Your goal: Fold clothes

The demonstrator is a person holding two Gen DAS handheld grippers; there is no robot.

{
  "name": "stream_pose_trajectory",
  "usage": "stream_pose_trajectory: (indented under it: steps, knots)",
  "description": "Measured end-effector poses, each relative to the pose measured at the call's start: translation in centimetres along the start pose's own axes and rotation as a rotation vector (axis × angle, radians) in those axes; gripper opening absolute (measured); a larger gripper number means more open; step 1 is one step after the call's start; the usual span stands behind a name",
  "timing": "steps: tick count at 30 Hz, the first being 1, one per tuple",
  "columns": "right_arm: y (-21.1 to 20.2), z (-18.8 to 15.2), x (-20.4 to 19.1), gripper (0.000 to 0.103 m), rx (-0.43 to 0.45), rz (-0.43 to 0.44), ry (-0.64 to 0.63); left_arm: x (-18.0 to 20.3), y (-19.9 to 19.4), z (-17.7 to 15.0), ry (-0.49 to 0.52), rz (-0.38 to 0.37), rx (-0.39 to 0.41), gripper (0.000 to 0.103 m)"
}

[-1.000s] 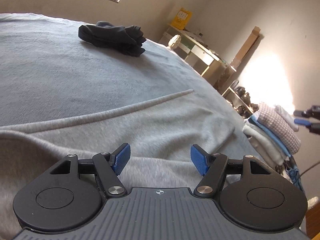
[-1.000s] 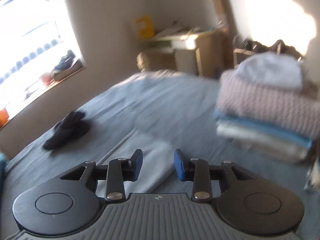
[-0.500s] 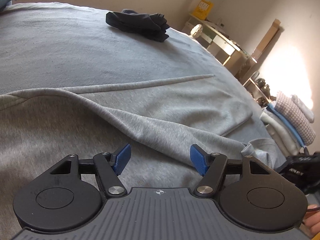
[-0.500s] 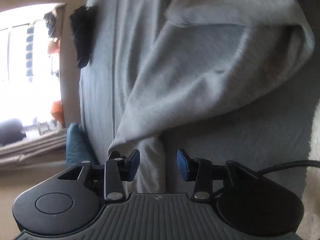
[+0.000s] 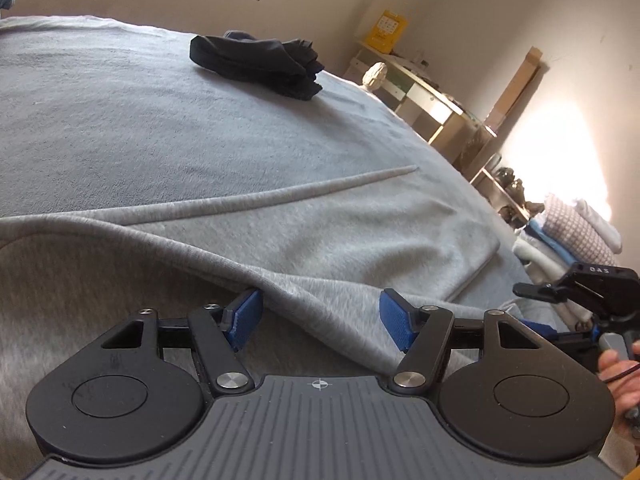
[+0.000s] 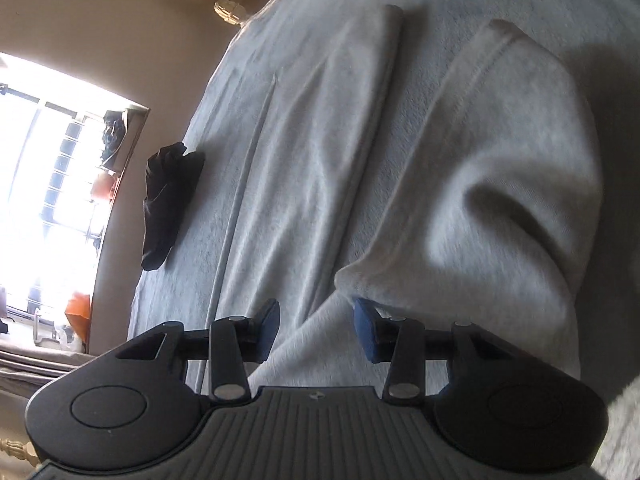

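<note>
Two black two-finger grippers with ribbed blue rubber pads are hovering over a light grey fleece garment (image 5: 344,236) that is lying spread across a bed covered in a blue-grey, softly napped blanket (image 5: 120,120). The left gripper (image 5: 320,316) is standing with its jaws wide apart, and a thick rolled fold of the fleece is running diagonally through the gap between them; the pads are not pressing on it. A narrow, cord-like ridge of the same grey cloth (image 5: 304,192) is stretching away across the blanket beyond it.

The right gripper (image 6: 316,326) is also standing apart, its jaws spread to a middling width over the fuzzy cloth, with a rounded, cuff-like edge of the garment lying just beside its right-hand pad (image 6: 366,330); whether the two are touching I cannot tell. Beyond it the fleece is bunching into a soft, puffed hump with a deep crease (image 6: 516,184).

Farther up the bed a crumpled black cloth bundle (image 5: 260,62) is lying well apart from the grey garment. At the bed's far edge a stack of folded textiles (image 5: 576,236), one waffle-textured, is sitting beside wooden shelving. A person's fingers (image 5: 620,372) are wrapping the other gripper's handle at the left view's right edge.
</note>
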State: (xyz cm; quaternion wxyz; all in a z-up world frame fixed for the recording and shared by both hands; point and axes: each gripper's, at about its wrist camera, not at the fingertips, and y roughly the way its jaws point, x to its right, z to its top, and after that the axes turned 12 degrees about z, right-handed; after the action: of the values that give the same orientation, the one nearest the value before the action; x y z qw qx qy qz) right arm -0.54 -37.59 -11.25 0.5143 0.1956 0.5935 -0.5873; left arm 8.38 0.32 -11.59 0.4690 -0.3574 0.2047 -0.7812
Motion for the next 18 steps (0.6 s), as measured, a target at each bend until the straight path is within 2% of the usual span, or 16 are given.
stream_pose_trajectory:
  steps: [1,3,5,6,8,9,11,12,14,18]
  knots:
    - [0.6,0.5,-0.3,0.044,-0.001,0.005,-0.002,-0.2,0.2,0.3,-0.008,-0.004,-0.003,0.065]
    - [1.1,0.3,-0.5,0.044,-0.071,0.099,0.078,-0.5,0.5,0.5,-0.032,-0.016,-0.014,0.065]
    - [1.4,-1.2,-0.3,0.044,-0.203,0.194,0.190,-0.7,0.7,0.6,-0.052,-0.033,-0.018,0.065]
    - [1.6,-2.2,-0.1,0.044,-0.275,0.213,0.237,-0.8,0.7,0.7,-0.062,-0.041,-0.020,0.065]
    - [1.8,-4.3,0.4,0.045,-0.404,0.185,0.287,-1.1,1.0,0.7,-0.090,-0.059,-0.024,0.065]
    - [1.9,-5.0,1.0,0.045,-0.431,0.147,0.300,-1.3,1.2,0.8,-0.109,-0.069,-0.026,0.065]
    - [2.6,-5.5,2.6,0.046,-0.433,0.082,0.330,-1.8,1.6,1.0,-0.165,-0.091,-0.035,0.065]
    - [2.4,-5.5,3.8,0.046,-0.407,0.035,0.362,-2.0,1.9,1.1,-0.193,-0.102,-0.039,0.065]
    - [2.2,-4.8,5.2,0.046,-0.332,-0.006,0.398,-2.3,2.1,1.3,-0.214,-0.104,-0.047,0.066]
    - [0.8,-2.4,4.6,0.046,-0.132,0.025,0.362,-1.9,2.1,1.5,-0.184,-0.090,-0.040,0.065]
